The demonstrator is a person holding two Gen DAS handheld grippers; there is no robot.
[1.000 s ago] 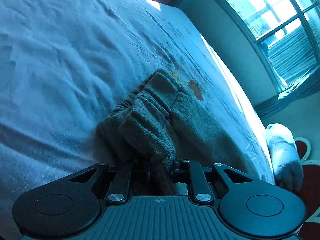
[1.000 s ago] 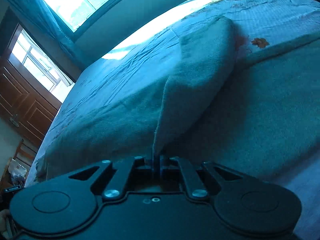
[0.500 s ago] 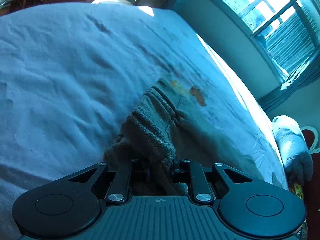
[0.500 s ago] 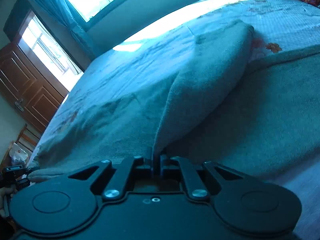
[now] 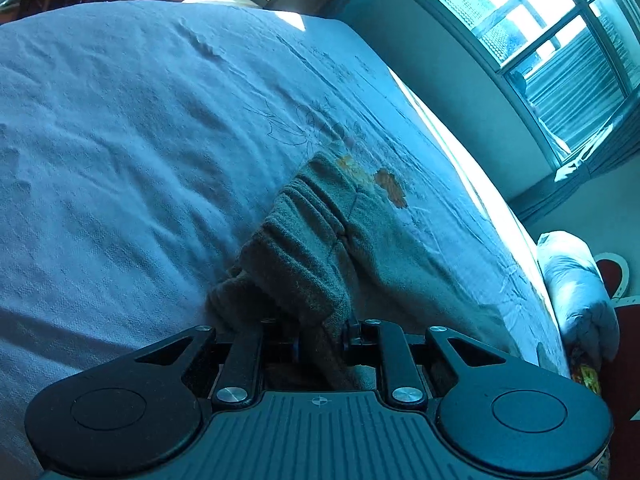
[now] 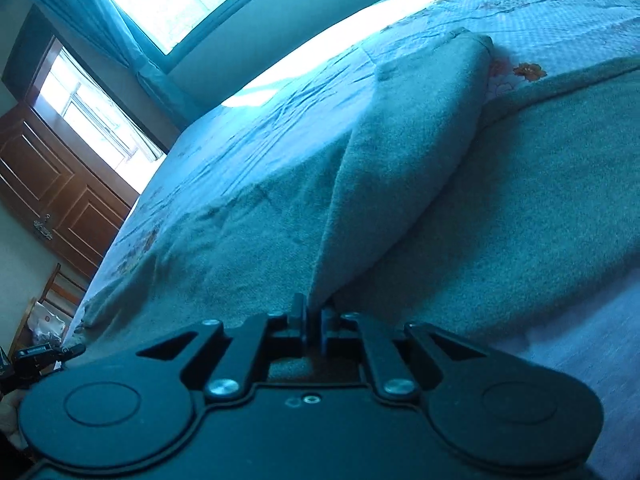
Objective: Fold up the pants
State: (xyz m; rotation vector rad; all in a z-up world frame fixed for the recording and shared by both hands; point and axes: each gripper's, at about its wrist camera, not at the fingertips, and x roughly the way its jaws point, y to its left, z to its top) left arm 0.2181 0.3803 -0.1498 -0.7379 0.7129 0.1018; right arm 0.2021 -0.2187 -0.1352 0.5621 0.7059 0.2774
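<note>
Grey fleece pants (image 5: 320,248) lie on a pale blue bedspread (image 5: 120,140). In the left wrist view their ribbed elastic waistband bunches up just ahead of my left gripper (image 5: 322,340), which is shut on a thick fold of it. In the right wrist view the pants (image 6: 520,208) spread wide across the bed, and one leg (image 6: 412,148) is lifted into a ridge that runs to my right gripper (image 6: 314,316). That gripper is shut on the thin edge of the leg fabric.
The bedspread (image 6: 280,92) has embroidered flowers. A window (image 5: 560,40) and curtain stand beyond the bed's far edge, and a pillow (image 5: 576,292) lies at the right. A wooden door (image 6: 52,184) and a chair (image 6: 52,300) are at the left of the right wrist view.
Both views have tilted slightly as the grippers rolled. The waistband stays in the left gripper and the lifted leg in the right, with the leg's ridge now a little further right.
</note>
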